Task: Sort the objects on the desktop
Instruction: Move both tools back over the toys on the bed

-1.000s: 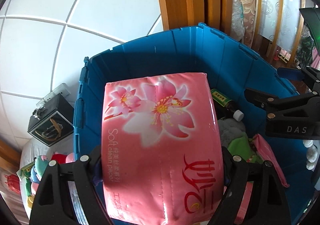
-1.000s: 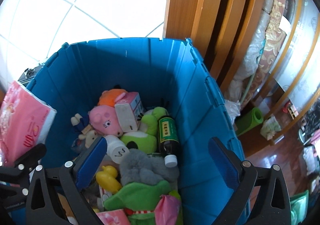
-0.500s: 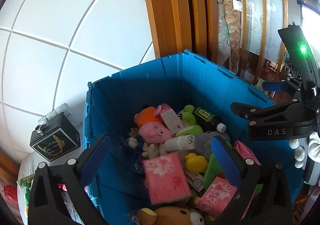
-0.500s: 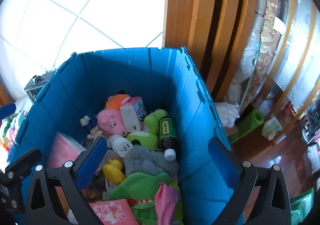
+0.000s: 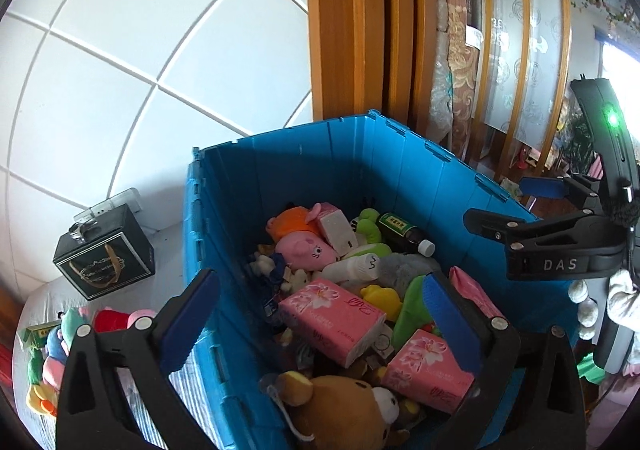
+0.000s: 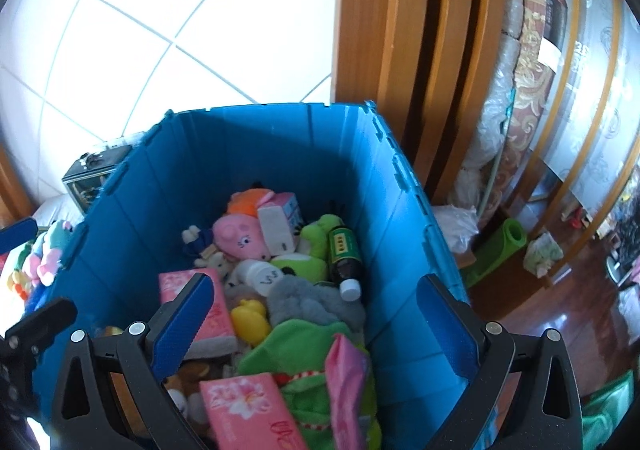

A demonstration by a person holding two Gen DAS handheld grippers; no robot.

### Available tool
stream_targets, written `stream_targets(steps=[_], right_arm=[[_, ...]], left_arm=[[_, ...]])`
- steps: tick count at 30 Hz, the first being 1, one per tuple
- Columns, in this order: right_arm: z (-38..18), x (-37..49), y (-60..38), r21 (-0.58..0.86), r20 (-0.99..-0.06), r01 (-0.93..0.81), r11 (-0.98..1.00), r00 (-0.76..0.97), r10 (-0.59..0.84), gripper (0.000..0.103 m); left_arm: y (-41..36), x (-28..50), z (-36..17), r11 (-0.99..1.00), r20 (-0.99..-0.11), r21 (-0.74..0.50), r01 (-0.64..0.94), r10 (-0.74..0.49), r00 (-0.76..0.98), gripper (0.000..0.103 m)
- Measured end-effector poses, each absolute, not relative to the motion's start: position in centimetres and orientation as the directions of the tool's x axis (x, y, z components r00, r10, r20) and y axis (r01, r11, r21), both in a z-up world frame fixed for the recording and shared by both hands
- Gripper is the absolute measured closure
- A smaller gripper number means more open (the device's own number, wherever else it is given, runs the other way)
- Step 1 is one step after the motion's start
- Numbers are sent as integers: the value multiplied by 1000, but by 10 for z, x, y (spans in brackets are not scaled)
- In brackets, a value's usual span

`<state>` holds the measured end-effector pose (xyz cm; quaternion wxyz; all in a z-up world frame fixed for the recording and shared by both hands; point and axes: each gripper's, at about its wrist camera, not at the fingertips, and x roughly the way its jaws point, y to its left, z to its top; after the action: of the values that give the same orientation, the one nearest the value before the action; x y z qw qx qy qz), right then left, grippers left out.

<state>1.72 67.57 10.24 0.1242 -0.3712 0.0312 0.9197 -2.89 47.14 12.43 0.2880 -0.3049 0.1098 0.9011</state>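
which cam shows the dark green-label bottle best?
Right wrist. The bottle lies unobstructed among the toys in the blue crate, green label and white cap facing the camera. In the left wrist view it is there too, but smaller and foreshortened.

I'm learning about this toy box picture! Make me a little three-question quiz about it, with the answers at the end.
1. True or false: the left claw is holding a pink tissue pack.
2. Which colour is the crate? A red, B blue, C yellow.
3. Fill in: the dark bottle with a white cap lies beside a ____ plush toy.

Key
1. False: both the left claw and the right claw are open and empty, and the pack lies in the crate.
2. B.
3. Green.
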Motion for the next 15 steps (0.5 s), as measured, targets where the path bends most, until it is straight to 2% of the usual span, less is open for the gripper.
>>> stream_targets(steps=[8, 15], right_arm=[[118, 21, 605, -10, -642, -157, -988, -756, 127, 0], [121, -1, 509, 30, -626, -34, -999, -780, 8, 0]], left_arm=[[388, -22, 126, -866, -562, 4, -500, 411, -718, 0], [272, -34, 105, -932, -576, -18, -361, 305, -759, 0]])
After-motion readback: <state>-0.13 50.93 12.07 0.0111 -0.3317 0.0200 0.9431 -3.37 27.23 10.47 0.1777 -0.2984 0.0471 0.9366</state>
